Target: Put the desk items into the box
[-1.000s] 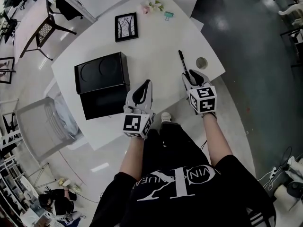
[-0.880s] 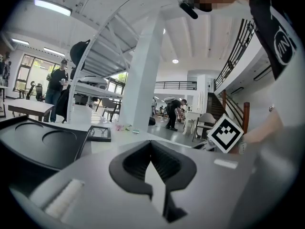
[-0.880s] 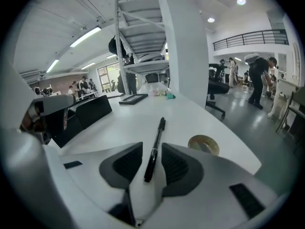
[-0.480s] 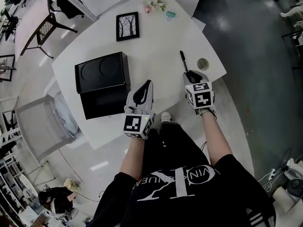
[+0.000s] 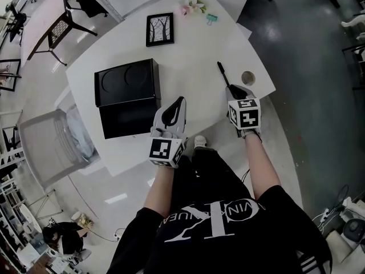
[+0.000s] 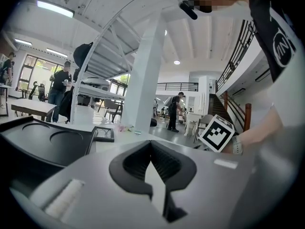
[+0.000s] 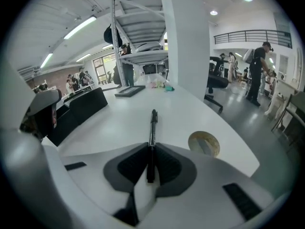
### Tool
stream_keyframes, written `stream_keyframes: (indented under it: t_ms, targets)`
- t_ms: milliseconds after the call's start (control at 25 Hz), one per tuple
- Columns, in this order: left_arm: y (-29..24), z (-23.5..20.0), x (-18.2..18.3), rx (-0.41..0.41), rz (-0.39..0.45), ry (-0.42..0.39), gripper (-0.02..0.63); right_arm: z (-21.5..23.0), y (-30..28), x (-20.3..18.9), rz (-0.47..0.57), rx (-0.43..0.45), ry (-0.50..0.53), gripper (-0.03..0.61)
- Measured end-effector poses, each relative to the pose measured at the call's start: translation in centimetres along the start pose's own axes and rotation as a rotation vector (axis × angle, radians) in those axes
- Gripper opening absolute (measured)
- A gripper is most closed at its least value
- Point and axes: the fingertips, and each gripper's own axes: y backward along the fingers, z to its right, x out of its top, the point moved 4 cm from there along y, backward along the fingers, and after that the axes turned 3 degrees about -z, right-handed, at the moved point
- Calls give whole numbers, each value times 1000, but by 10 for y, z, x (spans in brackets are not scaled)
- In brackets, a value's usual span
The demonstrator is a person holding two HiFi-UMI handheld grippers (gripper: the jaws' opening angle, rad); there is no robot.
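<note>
A black pen [image 5: 222, 73] lies on the white desk [image 5: 194, 56], pointing away from me. My right gripper [image 5: 232, 88] is at the pen's near end. In the right gripper view the pen [image 7: 152, 123] runs between the jaws, which are closing and touch it at their tips [image 7: 151, 146]. The black box [image 5: 128, 116] stands open at the desk's left, its lid [image 5: 125, 81] folded back. My left gripper [image 5: 180, 100] hovers at the desk's near edge, right of the box, shut and holding nothing [image 6: 151, 143].
A framed picture [image 5: 159, 28], small flowers [image 5: 193, 5] and a teal clip [image 5: 211, 17] lie at the desk's far side. A round cable hole [image 5: 248, 77] is right of the pen. A grey chair [image 5: 54, 147] stands left of the desk.
My right gripper's jaws have narrowed around the pen's near end. The left gripper has stayed where it was.
</note>
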Motion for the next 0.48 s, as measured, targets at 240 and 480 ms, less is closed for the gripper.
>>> stream_keyframes:
  t_ms: [240, 480]
  targets:
    - [7, -6, 3, 20, 16, 7, 9, -14, 5, 14, 58, 36, 0, 54]
    - [14, -9, 9, 41, 43, 38, 9, -29, 13, 32, 104, 79, 31, 54]
